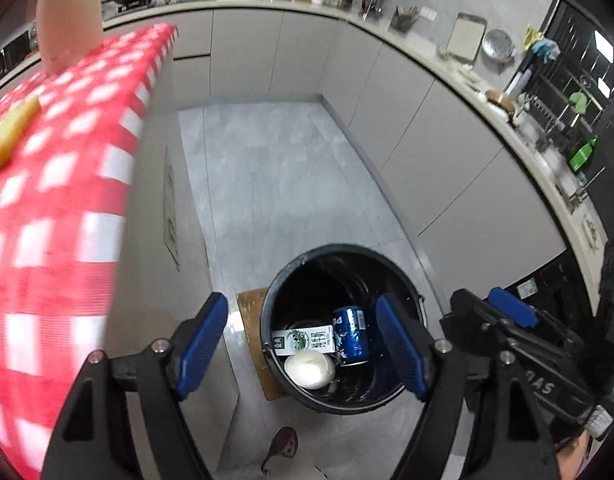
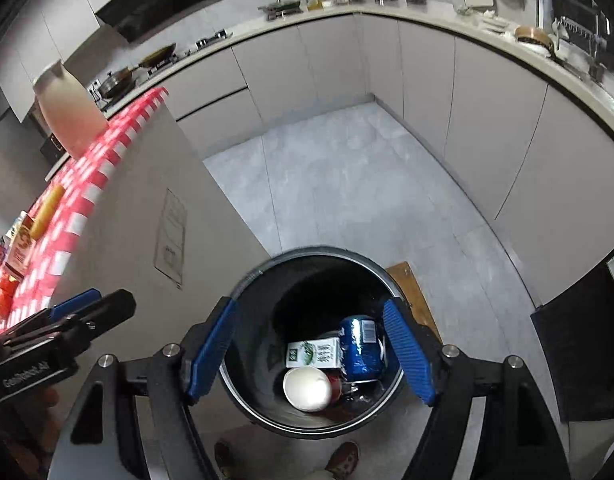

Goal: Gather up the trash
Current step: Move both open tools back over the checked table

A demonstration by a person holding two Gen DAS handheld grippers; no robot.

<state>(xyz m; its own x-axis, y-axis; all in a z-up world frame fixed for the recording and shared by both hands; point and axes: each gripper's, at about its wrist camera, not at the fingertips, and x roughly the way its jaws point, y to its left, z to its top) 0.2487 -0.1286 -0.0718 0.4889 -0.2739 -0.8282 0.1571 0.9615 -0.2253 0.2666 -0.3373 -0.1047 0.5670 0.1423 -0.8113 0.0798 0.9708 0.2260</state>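
Note:
A black round trash bin [image 1: 291, 268] stands on the floor below both grippers. Inside it lie a white and green drink carton [image 1: 303, 340], a blue can [image 1: 351, 336] and a white paper cup [image 1: 311, 368]. My left gripper [image 1: 303, 344] hangs above the bin's mouth, open, with nothing between its blue pads [image 1: 203, 344]. To its right, my right gripper [image 1: 483, 300] shows side-on. In the right wrist view the bin [image 2: 267, 264], carton [image 2: 313, 354], can [image 2: 361, 346] and cup [image 2: 307, 390] sit under my right gripper [image 2: 309, 350], which is open and empty. My left gripper [image 2: 107, 300] is at the left.
A counter with a red and white checked cloth [image 1: 47, 200] rises left of the bin, bearing a pale jug [image 1: 67, 16] and a yellow item [image 1: 11, 136]. A wooden board [image 1: 251, 320] lies under the bin. Grey cabinets [image 1: 447, 140] curve round the floor. A person's shoes [image 2: 343, 456] show below.

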